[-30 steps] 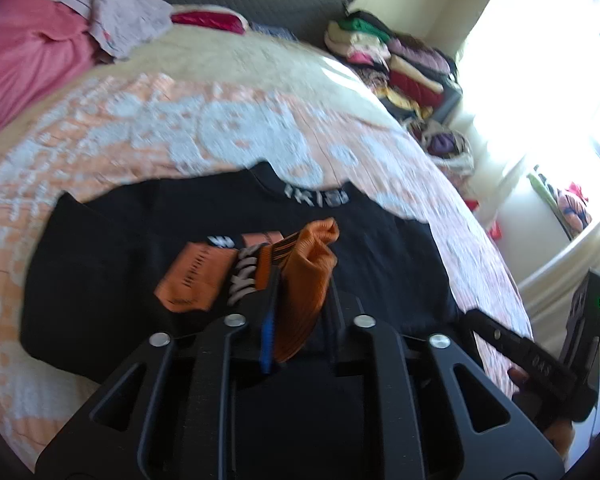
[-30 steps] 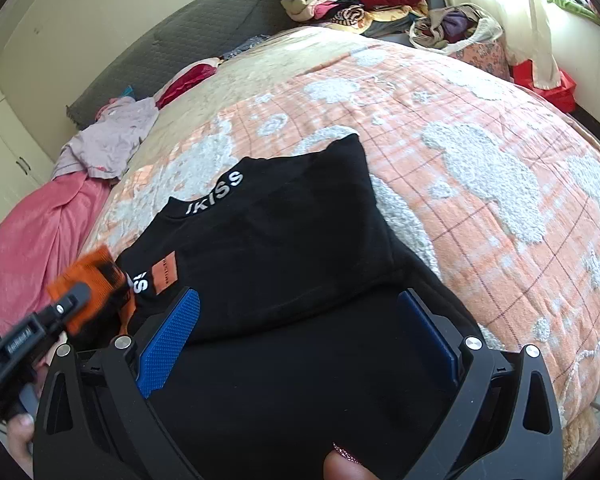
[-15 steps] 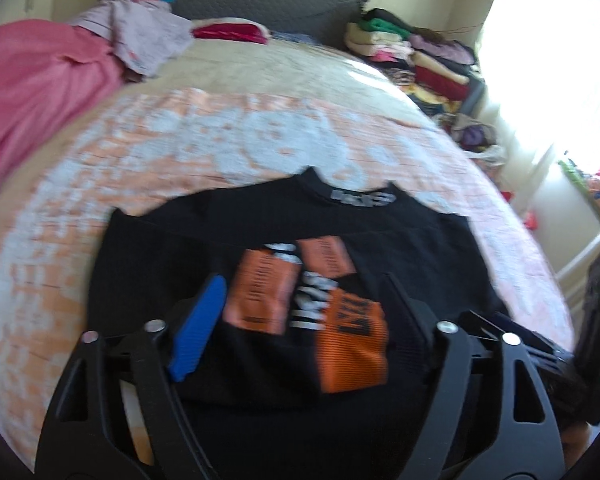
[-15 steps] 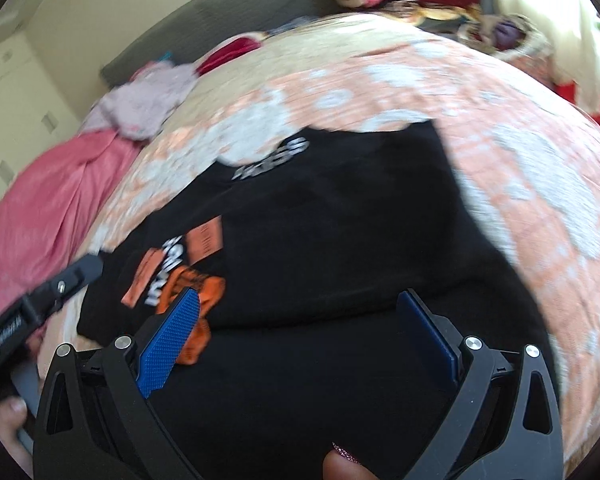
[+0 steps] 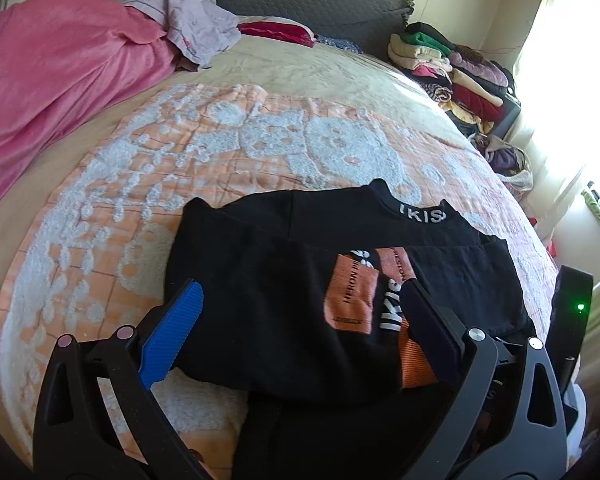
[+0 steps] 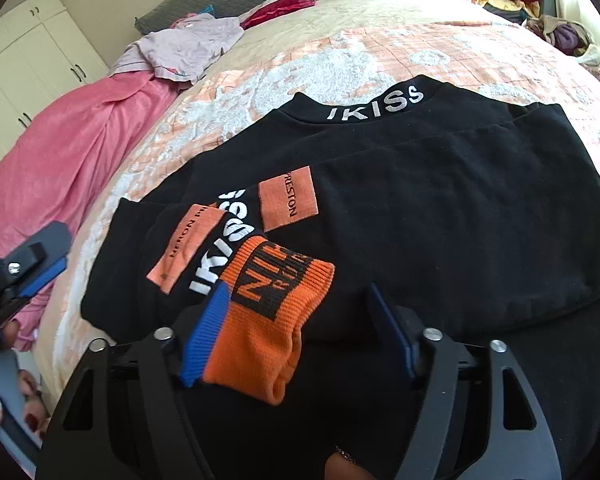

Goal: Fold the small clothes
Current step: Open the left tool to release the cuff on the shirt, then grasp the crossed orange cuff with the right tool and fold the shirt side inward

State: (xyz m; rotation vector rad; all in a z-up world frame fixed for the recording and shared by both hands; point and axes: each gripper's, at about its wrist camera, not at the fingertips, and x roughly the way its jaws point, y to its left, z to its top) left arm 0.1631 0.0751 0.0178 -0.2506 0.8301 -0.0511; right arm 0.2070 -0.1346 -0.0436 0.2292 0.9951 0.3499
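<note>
The black knit sweater (image 6: 440,208) with orange patches lies on the peach-and-white patterned bedspread (image 5: 236,152), one sleeve folded across its front. The right hand-held gripper (image 6: 296,320) has just been closing around the sleeve's orange ribbed cuff (image 6: 268,320), its right pad not yet touching. The left hand-held gripper (image 5: 300,320) has just opened wide and empty above the sweater.
</note>
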